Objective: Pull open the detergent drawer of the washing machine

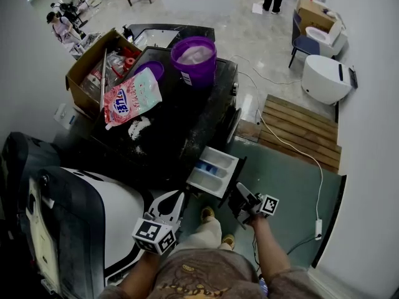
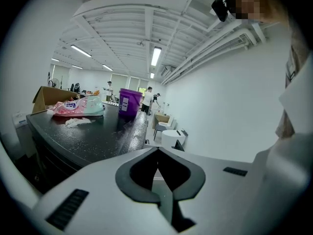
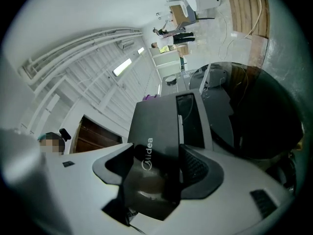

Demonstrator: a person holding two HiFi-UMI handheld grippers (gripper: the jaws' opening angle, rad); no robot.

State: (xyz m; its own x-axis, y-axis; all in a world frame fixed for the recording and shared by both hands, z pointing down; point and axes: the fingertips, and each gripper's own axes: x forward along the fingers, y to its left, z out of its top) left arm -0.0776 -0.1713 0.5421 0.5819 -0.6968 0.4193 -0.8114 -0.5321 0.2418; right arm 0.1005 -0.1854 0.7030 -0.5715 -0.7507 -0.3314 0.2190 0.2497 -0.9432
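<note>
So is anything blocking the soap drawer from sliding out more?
Nothing visible does. The detergent drawer is already partly out, with the right gripper clamped on its dark front. Ahead of it is open air above the green floor mat. The person's shoe is lower down, on the floor.

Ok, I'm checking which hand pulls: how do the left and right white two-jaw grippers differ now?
The left gripper has its jaws shut on nothing; the right gripper clamps the dark plastic front of the detergent drawer. The left gripper faces across the black speckled machine top; the right gripper tilts upward along the drawer. Both have white bodies.
</note>
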